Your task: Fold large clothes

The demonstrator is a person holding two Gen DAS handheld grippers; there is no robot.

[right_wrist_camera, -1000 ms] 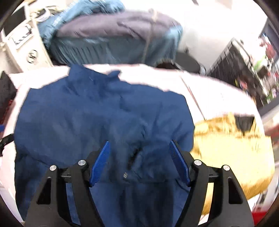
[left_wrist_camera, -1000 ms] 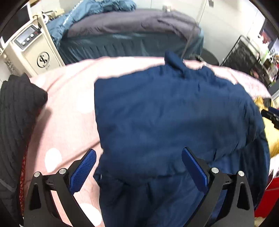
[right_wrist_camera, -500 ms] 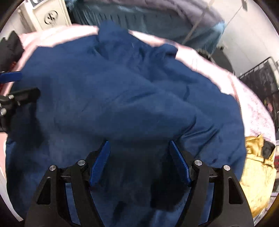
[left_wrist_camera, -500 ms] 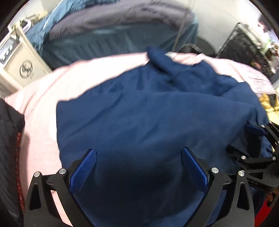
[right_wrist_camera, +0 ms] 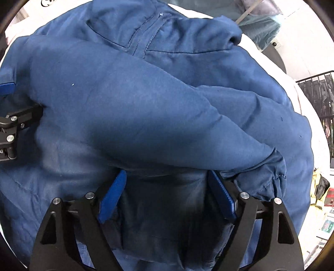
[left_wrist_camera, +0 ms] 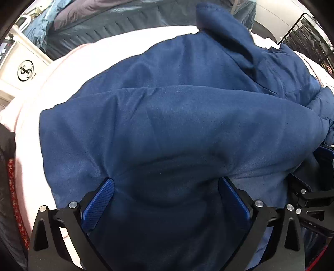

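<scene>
A large navy blue jacket (left_wrist_camera: 177,116) lies spread on the pink bed cover (left_wrist_camera: 68,62), its sleeves folded across the body and its collar at the far end. It fills the right wrist view (right_wrist_camera: 146,100) too. My left gripper (left_wrist_camera: 166,200) is open, low over the jacket's near left part, with cloth between its blue pads. My right gripper (right_wrist_camera: 167,193) is open, low over the near right part by a sleeve cuff (right_wrist_camera: 269,177). Each gripper shows at the edge of the other's view.
A white machine with a round logo (left_wrist_camera: 25,70) stands at the far left. A dark quilted bed (left_wrist_camera: 125,16) lies beyond. A black garment (left_wrist_camera: 6,158) sits at the left edge. A black wire rack (left_wrist_camera: 309,35) stands at the far right.
Both grippers have moved forward and down onto the jacket, which now fills both views. The yellow item at the right has dropped out of sight. Both stayed open.
</scene>
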